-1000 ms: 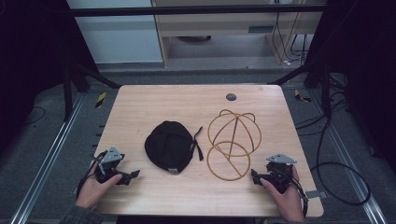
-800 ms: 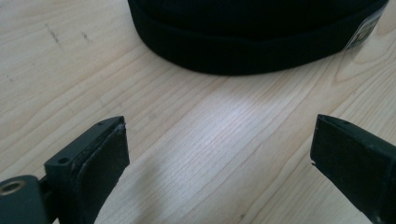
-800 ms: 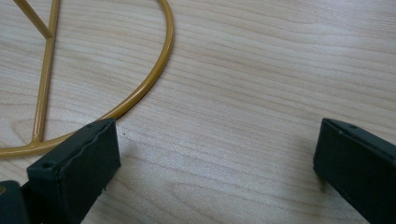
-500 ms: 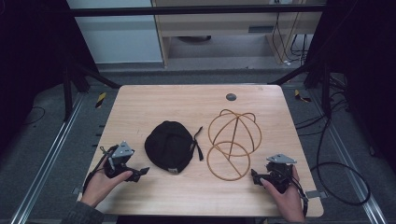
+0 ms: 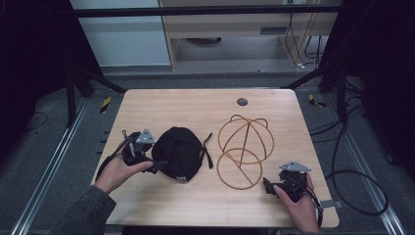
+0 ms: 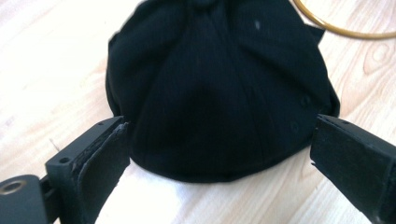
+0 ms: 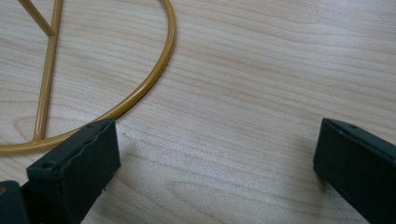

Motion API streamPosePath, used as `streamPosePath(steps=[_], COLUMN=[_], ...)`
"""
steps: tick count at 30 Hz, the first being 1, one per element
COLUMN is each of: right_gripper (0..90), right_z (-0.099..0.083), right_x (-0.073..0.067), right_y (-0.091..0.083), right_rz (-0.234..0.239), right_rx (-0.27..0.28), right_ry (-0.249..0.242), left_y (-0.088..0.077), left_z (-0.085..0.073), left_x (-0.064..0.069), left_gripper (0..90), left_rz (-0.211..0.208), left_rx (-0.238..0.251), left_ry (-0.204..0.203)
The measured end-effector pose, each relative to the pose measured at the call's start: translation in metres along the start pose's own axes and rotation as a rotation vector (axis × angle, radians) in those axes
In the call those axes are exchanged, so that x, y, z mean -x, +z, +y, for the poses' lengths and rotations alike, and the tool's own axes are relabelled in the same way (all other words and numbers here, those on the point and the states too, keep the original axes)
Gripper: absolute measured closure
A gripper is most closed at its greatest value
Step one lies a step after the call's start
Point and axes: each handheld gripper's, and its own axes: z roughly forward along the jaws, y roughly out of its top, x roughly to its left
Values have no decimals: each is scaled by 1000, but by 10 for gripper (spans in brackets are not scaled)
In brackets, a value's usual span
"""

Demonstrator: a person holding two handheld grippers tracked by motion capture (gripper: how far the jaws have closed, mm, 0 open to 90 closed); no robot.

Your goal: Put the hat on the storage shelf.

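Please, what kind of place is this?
Probably a lab or recording workspace: a light wooden table stands between dark metal frame bars, with black cables trailing on the grey floor.

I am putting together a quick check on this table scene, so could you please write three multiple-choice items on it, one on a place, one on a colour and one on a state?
1. Where does the black cap lie relative to the wire frame?
A. To its left in the high view
B. Inside it
C. On top of it

2. What colour is the wire frame?
A. Blue
B. Yellow-gold
C. White

3. How do the left tongs stand?
A. Shut on the cap
B. Shut on the wire frame
C. Open, with the near edge of the cap between the jaws

Answers:
1 A, since the high view shows the cap lying beside the frame on the table.
2 B, as the right gripper view shows its gold ring.
3 C, since the left gripper view shows both jaws wide apart.
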Motion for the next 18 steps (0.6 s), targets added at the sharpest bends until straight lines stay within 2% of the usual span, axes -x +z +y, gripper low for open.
streamPosePath(steps=[3, 9, 12, 16, 18], right_gripper=[6, 6, 6, 6, 6], right_z=[0, 0, 0, 0, 0], right_x=[0, 0, 0, 0, 0], right_y=[0, 0, 0, 0, 0], right_rz=[0, 0, 0, 0, 0], right_rx=[-1, 0, 0, 0, 0], right_ry=[0, -1, -1, -1, -1], left_y=[2, 7, 9, 16, 20], left_z=[13, 37, 49, 61, 65], left_x=[1, -1, -3, -5, -7], left_gripper=[52, 90, 131, 170, 174], left_rz=[7, -17, -22, -19, -34], left_rx=[-18, -30, -58, -85, -102], left_ry=[23, 48, 74, 85, 84])
